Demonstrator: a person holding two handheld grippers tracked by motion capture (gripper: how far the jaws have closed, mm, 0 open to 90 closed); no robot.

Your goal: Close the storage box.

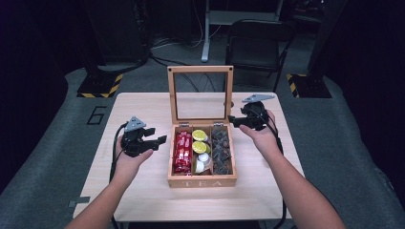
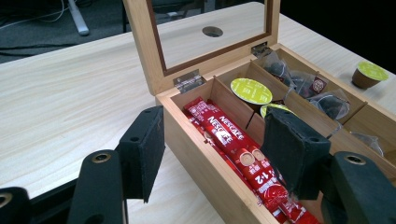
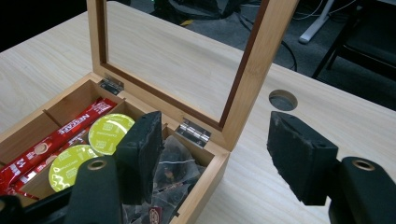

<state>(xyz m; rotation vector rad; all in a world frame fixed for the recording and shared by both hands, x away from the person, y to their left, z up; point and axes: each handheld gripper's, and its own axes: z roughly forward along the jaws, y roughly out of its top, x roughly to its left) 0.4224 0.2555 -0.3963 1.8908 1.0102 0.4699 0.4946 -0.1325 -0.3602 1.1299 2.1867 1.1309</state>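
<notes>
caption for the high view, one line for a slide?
Open left claw and right claw flank an open wooden tea box on the table.

1. "TEA" – front wall of the wooden box (image 1: 202,183), pale caps.
2. "NESCAFE" – white letters on the red sachets (image 2: 224,133) in box's left compartment; also legible on them in the right gripper view.
3. "1+2" – lower on same sachet, near the left gripper view's bottom edge.
4. "6" – big dark numeral on the grey floor mat (image 1: 97,115), left of the table.
5. Green capsule lids (image 3: 111,133) carry a small printed logo; too small to read.
</notes>
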